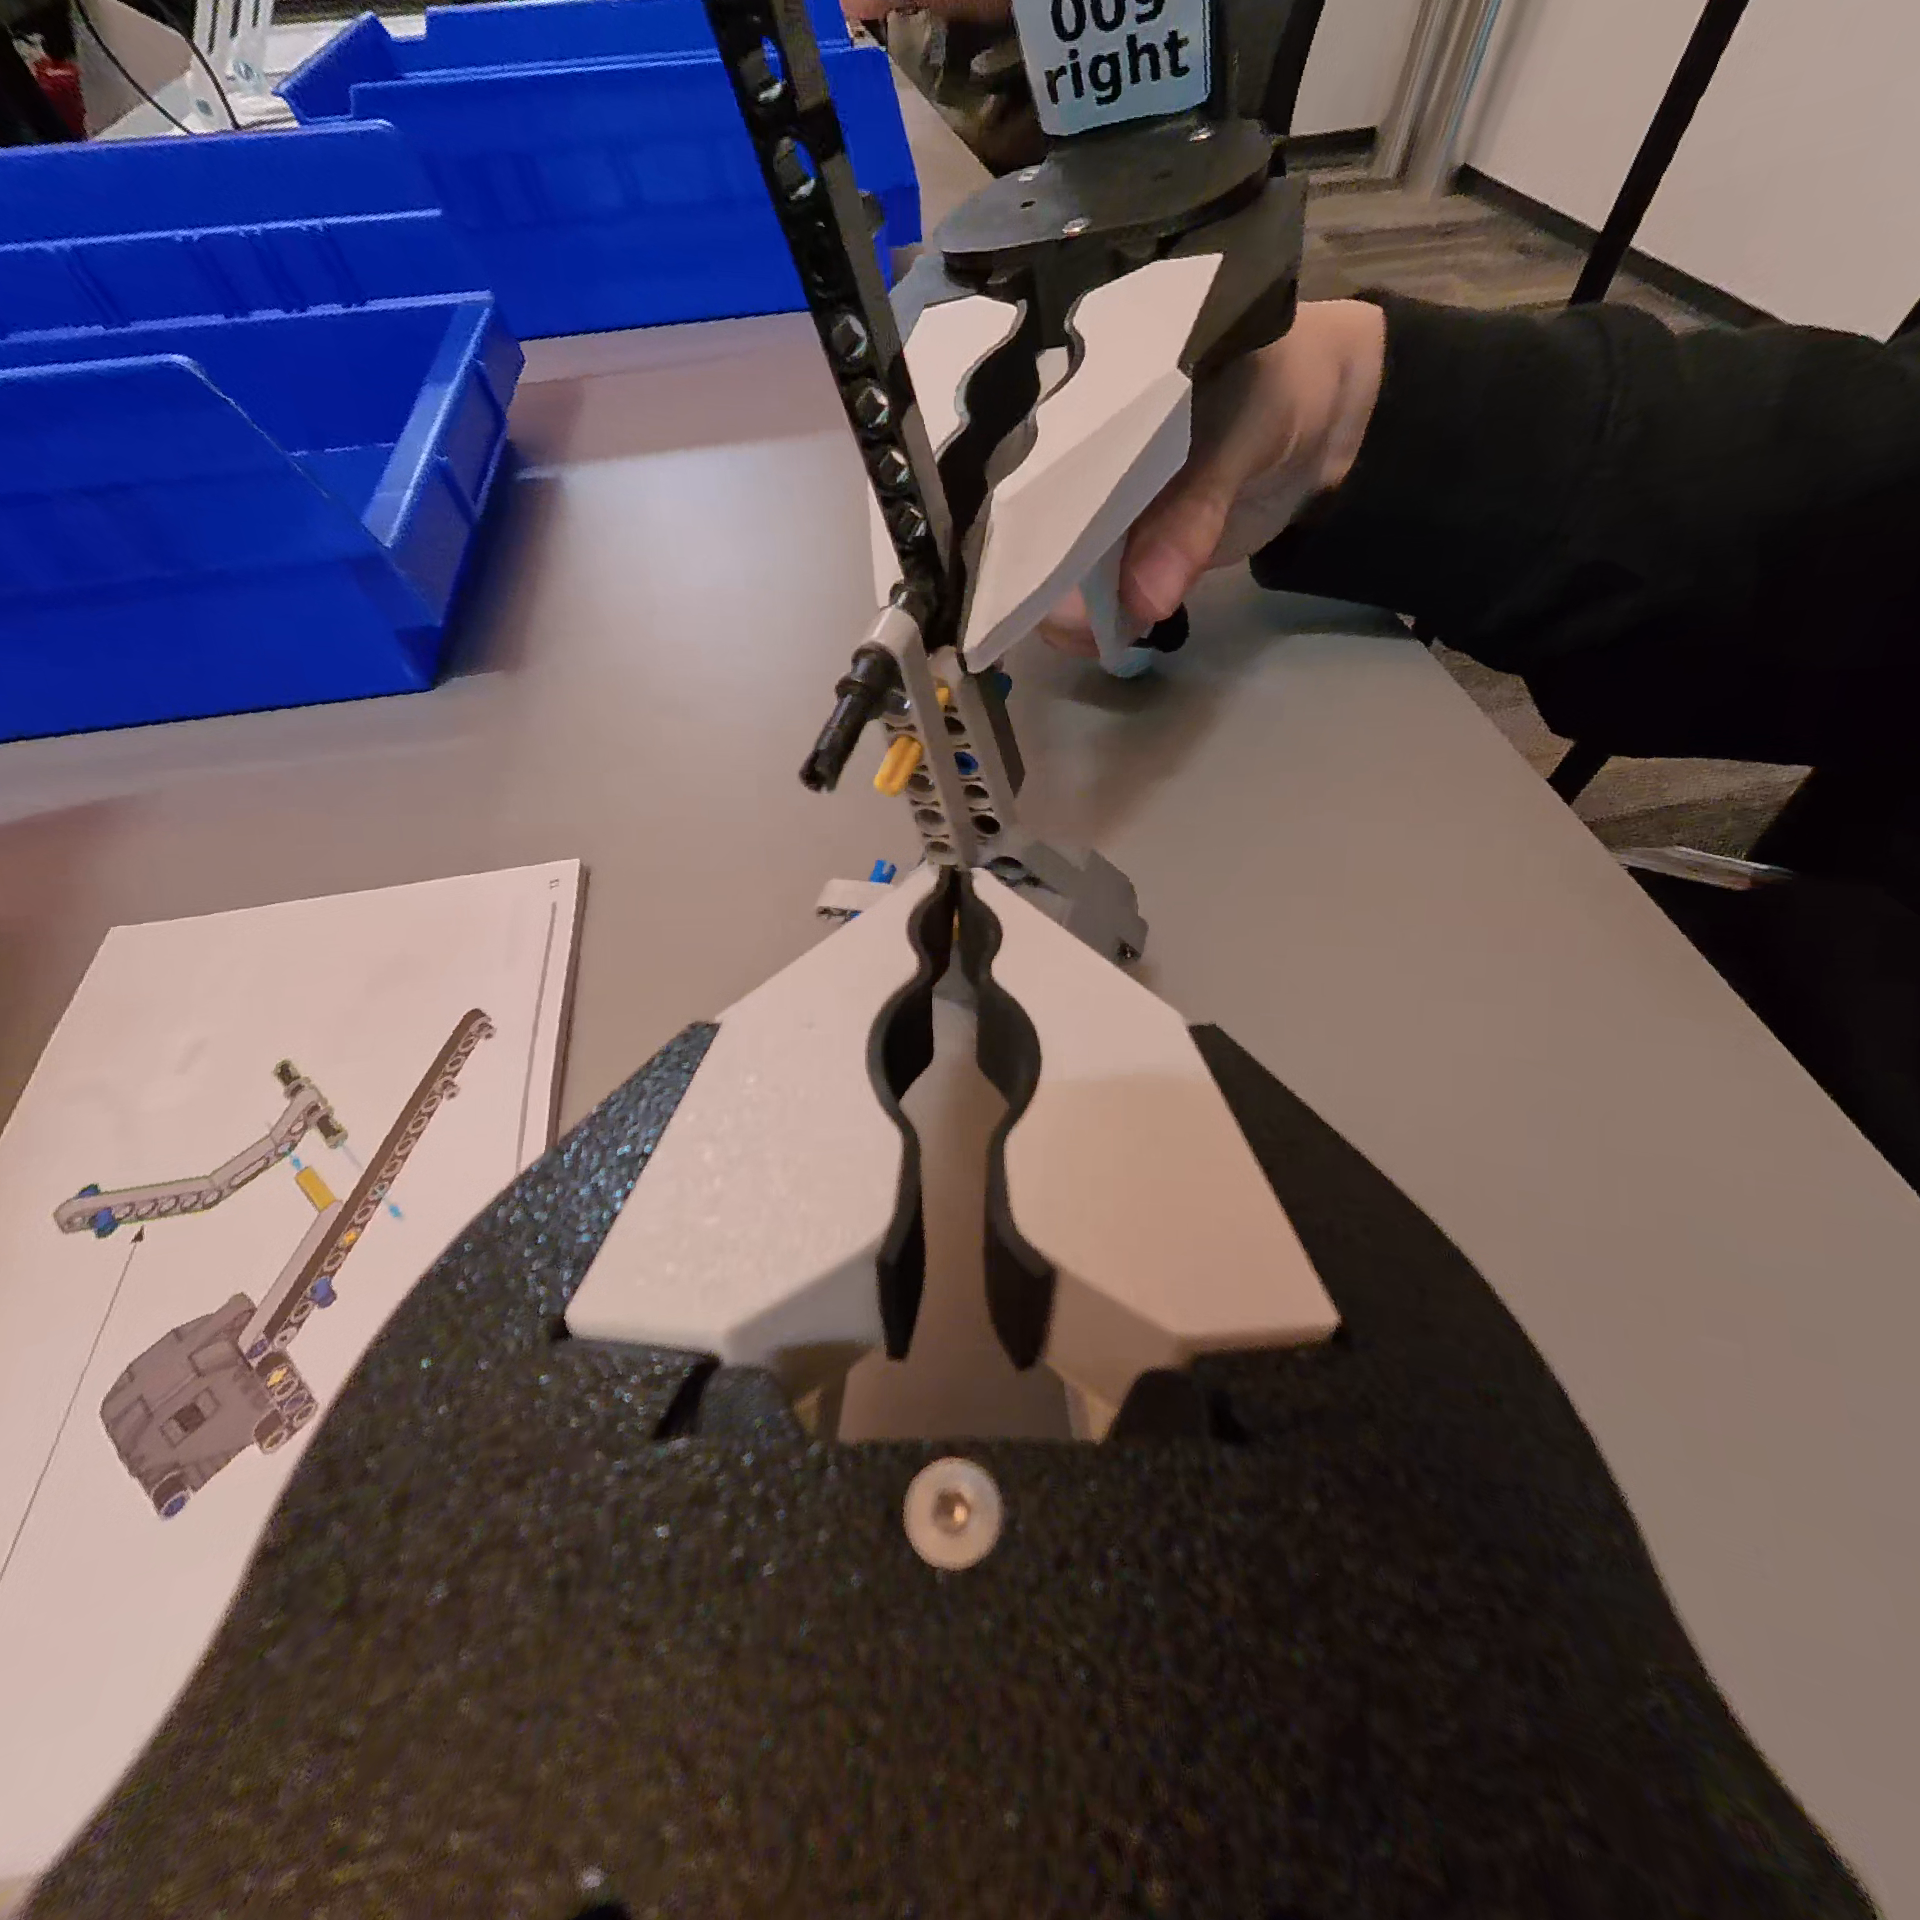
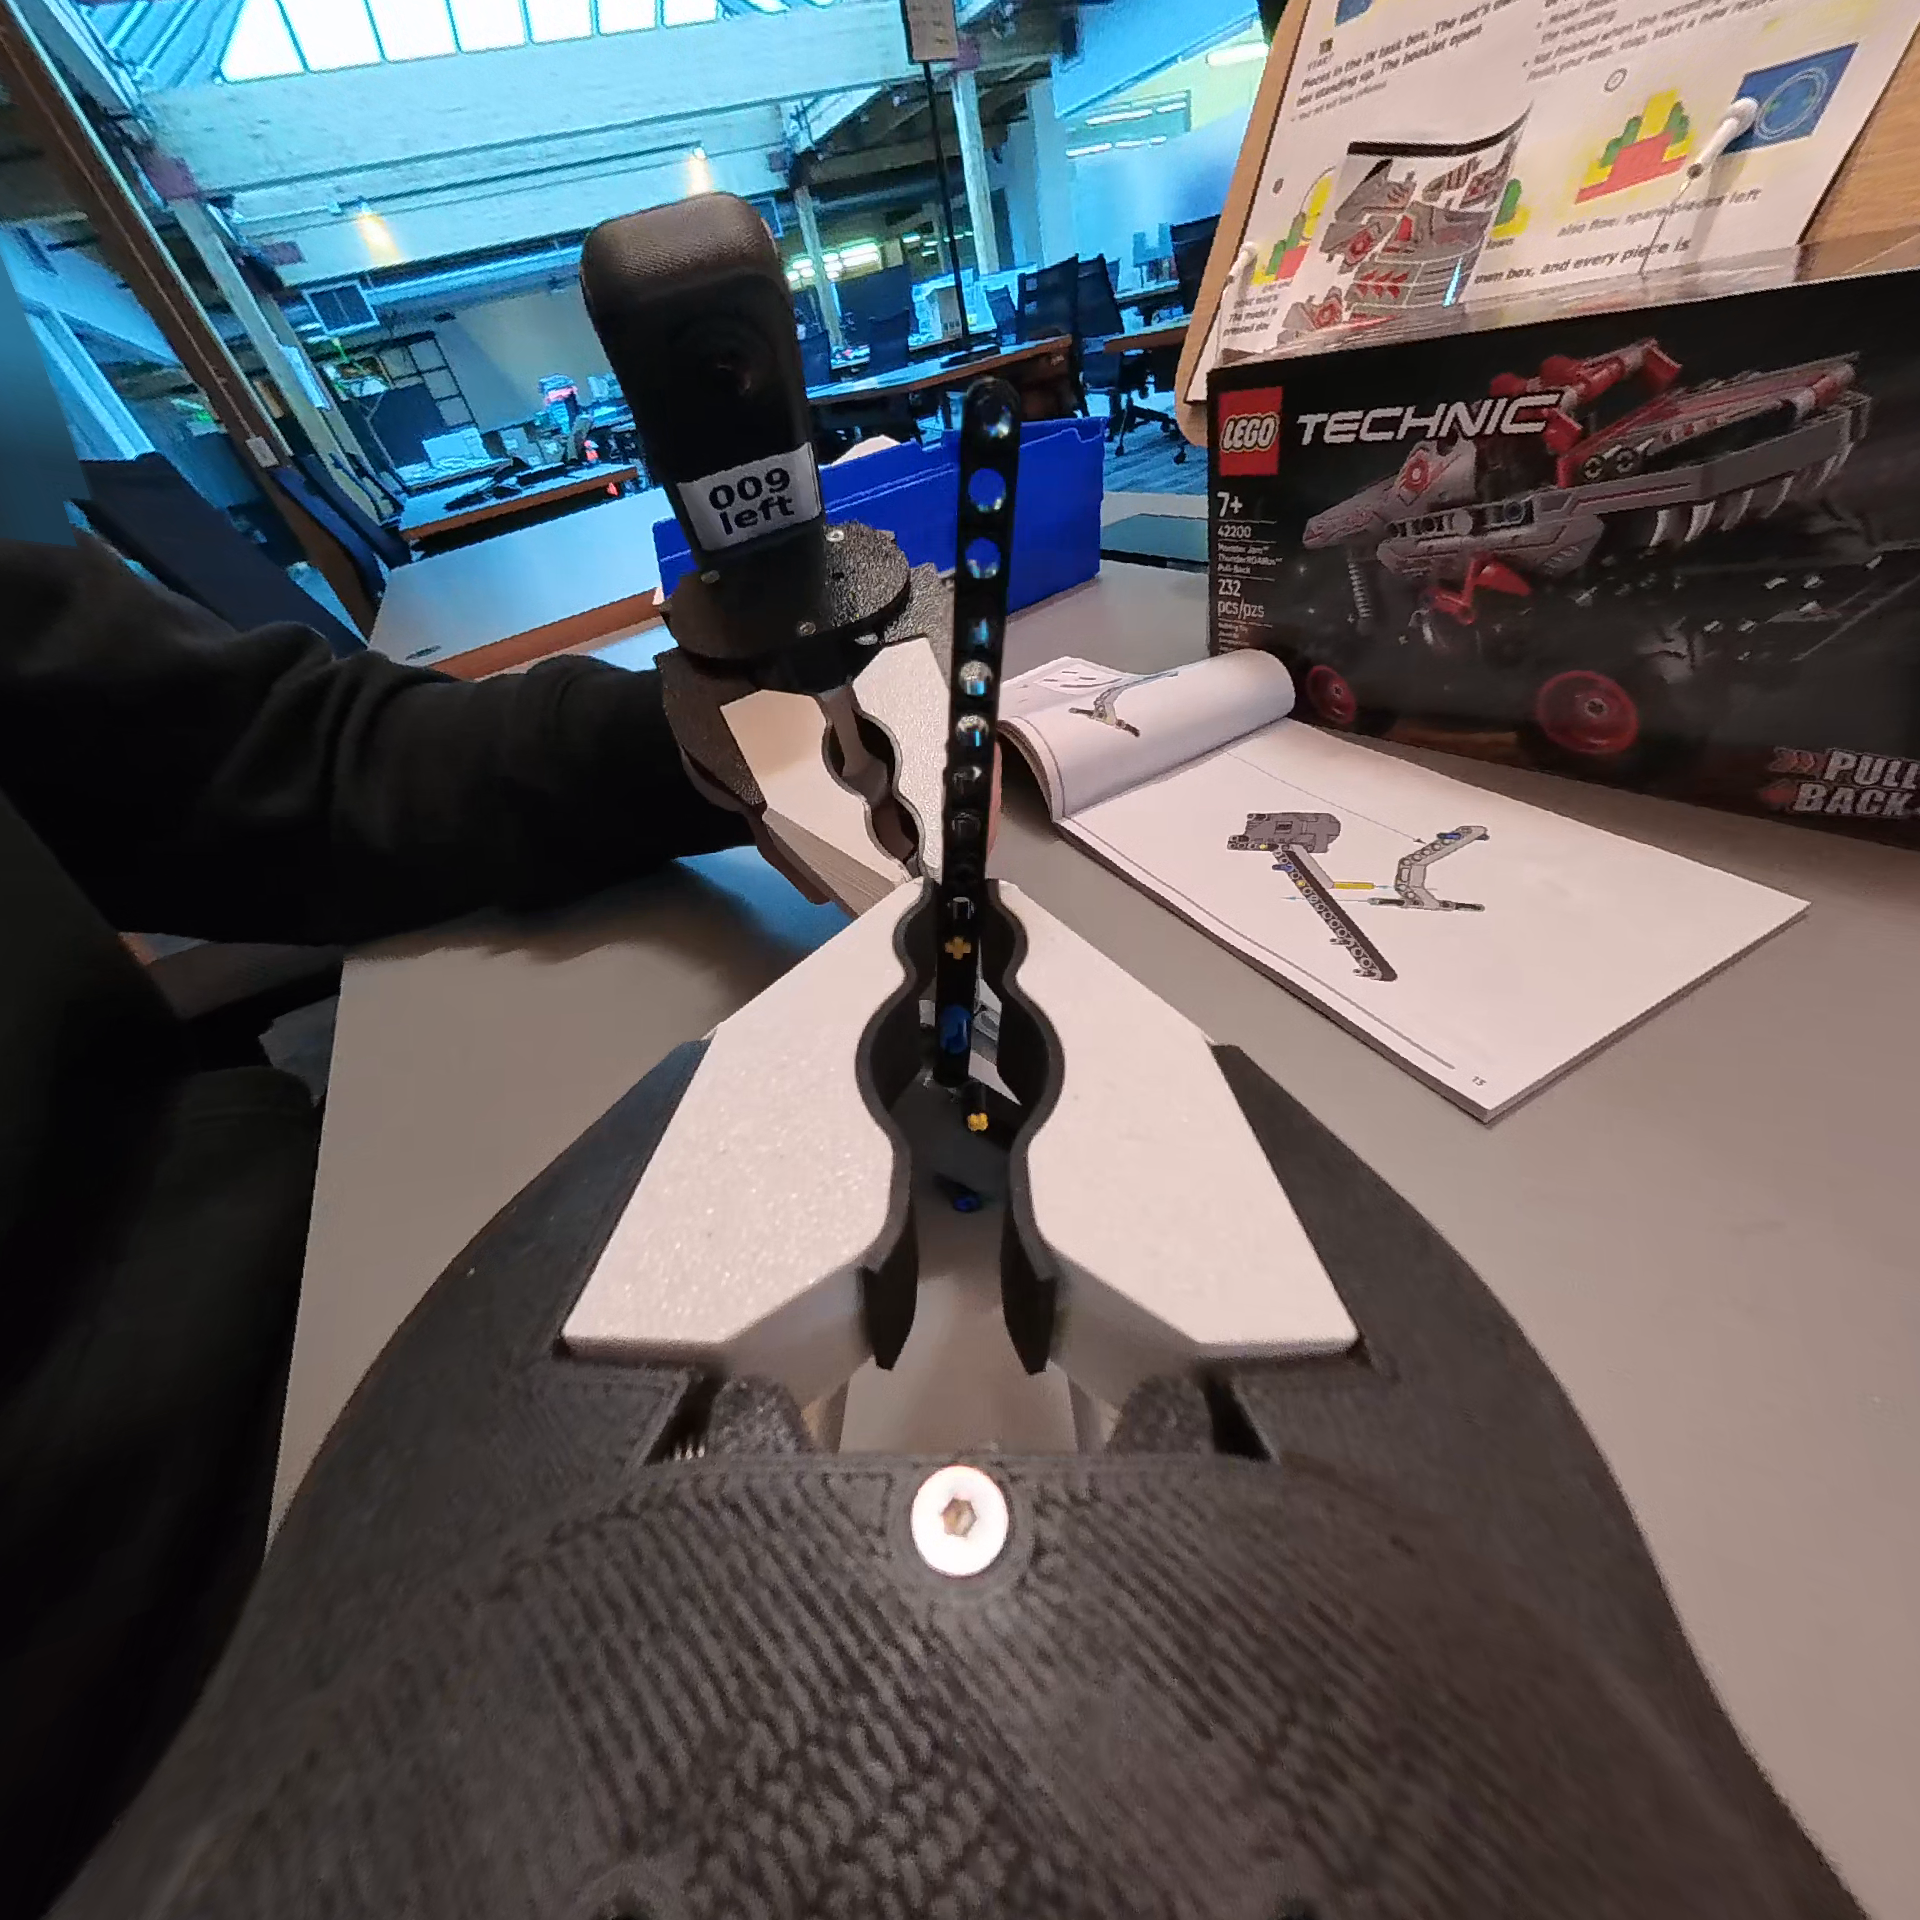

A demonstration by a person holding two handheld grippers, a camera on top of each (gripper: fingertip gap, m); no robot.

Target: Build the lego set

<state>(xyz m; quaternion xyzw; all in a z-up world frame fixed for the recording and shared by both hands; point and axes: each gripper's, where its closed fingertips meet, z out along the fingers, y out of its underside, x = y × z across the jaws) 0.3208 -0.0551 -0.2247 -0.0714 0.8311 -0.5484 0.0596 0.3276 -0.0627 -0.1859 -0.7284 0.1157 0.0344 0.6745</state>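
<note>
A partly built lego assembly is held upright over the grey table [image 1: 1299, 935]. It has a long black holed beam [image 1: 852, 343], a grey beam [image 1: 951, 790] with a yellow pin [image 1: 896, 767] and a black axle pin [image 1: 847, 717], and a grey block [image 1: 1096, 894] at its base. My left gripper [image 1: 951, 891] is shut on the lower end of the grey beam. My right gripper [image 2: 961, 909] is shut on the black beam [image 2: 975, 665]; it also shows in the left wrist view [image 1: 956, 623], coming from above. The left gripper shows in the right wrist view [image 2: 883, 810], beside the black beam.
Blue bins [image 1: 260, 468] stand at the left, and another [image 2: 935, 499] farther back. The open instruction booklet [image 1: 260, 1143] [image 2: 1403, 904] lies on the table. The set's box [image 2: 1558, 551] and a board with a sheet [image 2: 1558, 135] stand behind it. A small grey piece [image 1: 847, 896] lies by the assembly. One gripper's finger ends stand about 4 centimeters off the other's.
</note>
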